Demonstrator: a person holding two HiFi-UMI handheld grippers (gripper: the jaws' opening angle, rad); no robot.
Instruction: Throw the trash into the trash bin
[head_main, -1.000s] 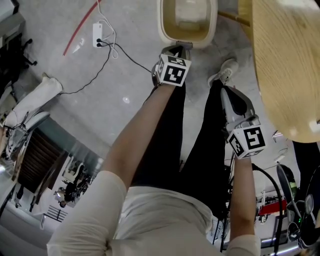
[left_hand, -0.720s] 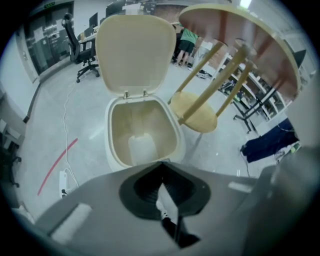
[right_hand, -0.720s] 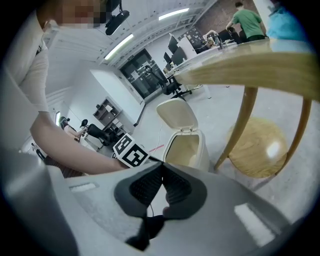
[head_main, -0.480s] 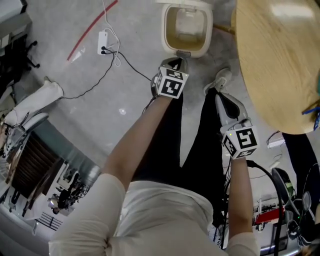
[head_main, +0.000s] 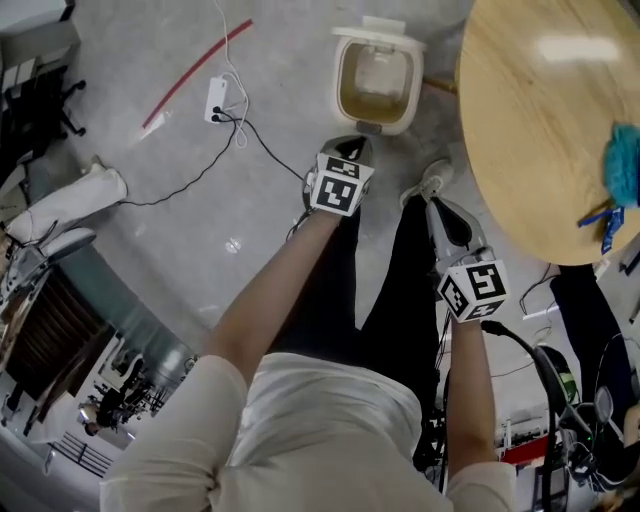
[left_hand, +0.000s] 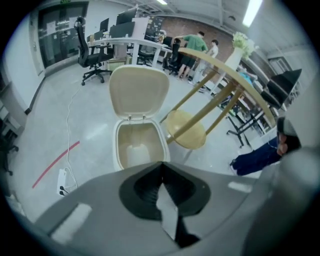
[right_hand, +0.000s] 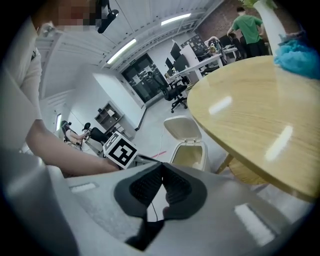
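The cream trash bin (head_main: 378, 85) stands on the grey floor with its lid (left_hand: 139, 90) swung up. A pale shape lies at its bottom; I cannot tell what it is. My left gripper (head_main: 350, 146) hangs just short of the bin's near rim, pointing steeply down. Its jaws (left_hand: 161, 164) meet at the tips with nothing between them. My right gripper (head_main: 430, 200) is further back, beside the table's edge, with the bin (right_hand: 189, 150) ahead of it. Its jaws (right_hand: 161, 165) are shut and empty too.
A round wooden table (head_main: 540, 130) fills the right, with a teal bundle (head_main: 625, 165) on it. Its slanted legs (left_hand: 210, 105) stand right of the bin. A power strip with cable (head_main: 218, 100) and a red strip (head_main: 195, 75) lie on the floor to the left.
Both grippers have risen away from the floor, still shut. The bin looks smaller and lies further from the left gripper's tips. More of the table shows, with the teal bundle.
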